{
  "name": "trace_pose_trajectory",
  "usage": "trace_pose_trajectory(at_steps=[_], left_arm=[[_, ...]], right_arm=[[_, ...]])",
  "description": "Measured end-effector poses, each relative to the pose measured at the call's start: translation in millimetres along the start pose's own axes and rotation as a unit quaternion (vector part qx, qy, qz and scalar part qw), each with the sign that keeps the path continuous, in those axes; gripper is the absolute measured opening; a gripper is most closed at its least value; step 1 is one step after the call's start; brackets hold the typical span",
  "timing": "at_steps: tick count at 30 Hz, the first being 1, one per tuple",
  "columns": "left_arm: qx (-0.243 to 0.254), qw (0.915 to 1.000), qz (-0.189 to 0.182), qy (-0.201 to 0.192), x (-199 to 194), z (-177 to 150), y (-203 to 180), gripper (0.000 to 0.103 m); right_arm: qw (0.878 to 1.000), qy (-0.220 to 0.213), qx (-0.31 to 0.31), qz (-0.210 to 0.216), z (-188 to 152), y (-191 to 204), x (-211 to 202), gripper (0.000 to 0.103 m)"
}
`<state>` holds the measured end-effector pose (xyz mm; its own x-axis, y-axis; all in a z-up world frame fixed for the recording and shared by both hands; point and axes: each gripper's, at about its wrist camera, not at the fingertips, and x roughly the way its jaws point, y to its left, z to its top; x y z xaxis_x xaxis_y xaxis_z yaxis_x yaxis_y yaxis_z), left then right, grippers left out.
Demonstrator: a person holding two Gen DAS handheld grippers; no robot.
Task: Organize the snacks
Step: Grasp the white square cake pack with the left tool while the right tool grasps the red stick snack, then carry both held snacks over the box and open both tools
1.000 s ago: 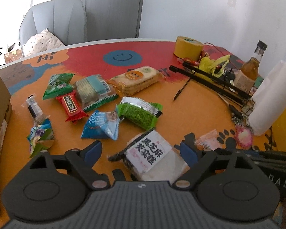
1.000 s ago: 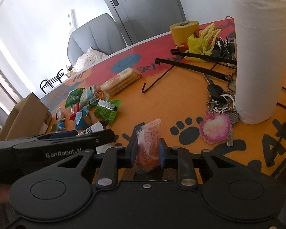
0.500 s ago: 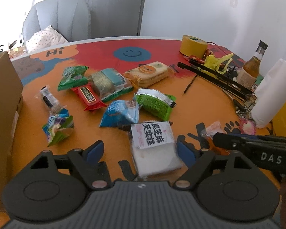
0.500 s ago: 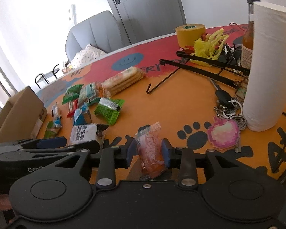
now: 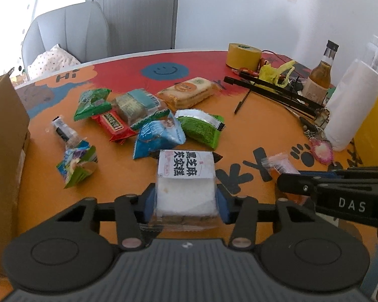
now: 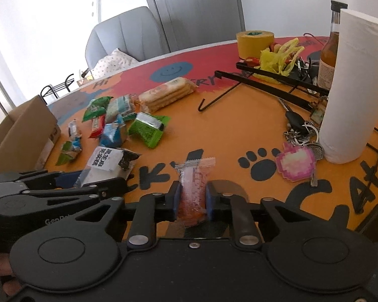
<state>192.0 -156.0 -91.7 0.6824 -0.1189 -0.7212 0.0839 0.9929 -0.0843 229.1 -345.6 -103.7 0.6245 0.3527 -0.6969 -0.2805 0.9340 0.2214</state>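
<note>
While its jaws close, the left gripper (image 5: 186, 202) presses blue pads on a square clear-wrapped white cake with a printed paper label (image 5: 186, 186) on the orange patterned tabletop (image 5: 252, 125). The right gripper (image 6: 192, 198), narrowing, pinches a small crinkly clear orange sachet (image 6: 192, 191); only its view shows the sachet's serrated top.

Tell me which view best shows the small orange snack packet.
The right wrist view: the orange snack packet sits centred between the closing right hand-held gripper pads. The left wrist view catches only its top end, the rest hidden behind that gripper.
</note>
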Motion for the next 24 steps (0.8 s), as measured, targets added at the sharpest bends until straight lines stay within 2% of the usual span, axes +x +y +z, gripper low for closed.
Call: trace_pose_trajectory(at_steps=[7, 24], left_arm=[[-0.01, 0.9993, -0.011, -0.033, -27, -4, 10, 0.046], [-0.04, 0.9953, -0.001, -0.089, -85, 0, 51, 0.046]], right_arm=[[1.0, -0.02, 0.001, 0.011, 2, 14, -13, 0.016], [0.996, -0.068, -0.024, 0.048, 16, 70, -35, 0.016]])
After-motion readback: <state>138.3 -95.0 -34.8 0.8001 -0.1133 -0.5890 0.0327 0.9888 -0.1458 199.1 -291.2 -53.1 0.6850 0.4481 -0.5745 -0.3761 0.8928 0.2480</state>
